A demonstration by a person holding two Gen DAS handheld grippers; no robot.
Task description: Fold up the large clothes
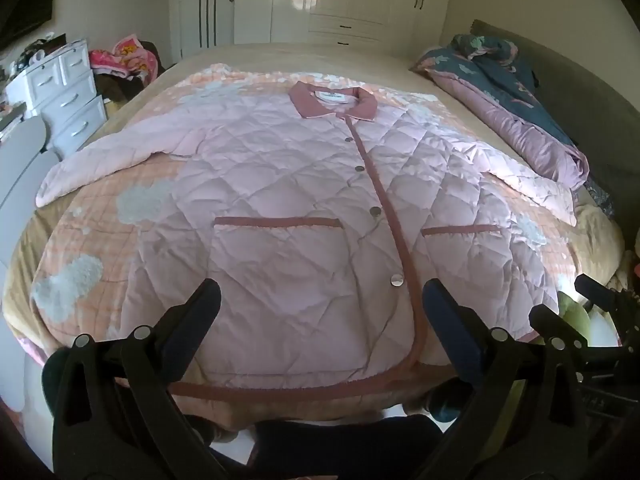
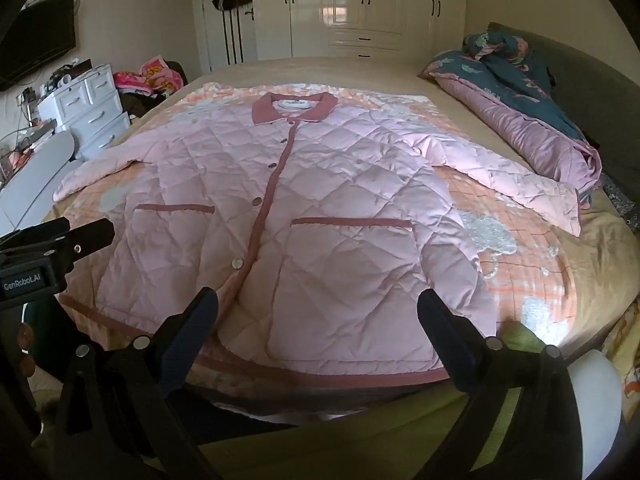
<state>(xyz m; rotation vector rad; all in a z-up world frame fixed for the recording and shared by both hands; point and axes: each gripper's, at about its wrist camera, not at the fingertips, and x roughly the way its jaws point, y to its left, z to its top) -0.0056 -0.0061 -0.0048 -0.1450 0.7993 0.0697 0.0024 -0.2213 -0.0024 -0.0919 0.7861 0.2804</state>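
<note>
Left gripper (image 1: 320, 300) and right gripper (image 2: 318, 308): jaws spread wide, nothing grasped. Ahead of both lies the quilted pink jacket (image 1: 304, 208), buttoned and flat on the bed (image 2: 400, 76), hem nearest the fingertips.

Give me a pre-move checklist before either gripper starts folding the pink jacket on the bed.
1. Quilted pink jacket lies flat, front up: ok.
2. Front buttoned shut along the placket: ok.
3. Both sleeves spread out, left sleeve and right sleeve: ok.
4. Left gripper open, holding nothing: ok.
5. Right gripper open, holding nothing: ok.
6. Bundled quilt clear of the right sleeve cuff: not ok, they touch or overlap.
</note>
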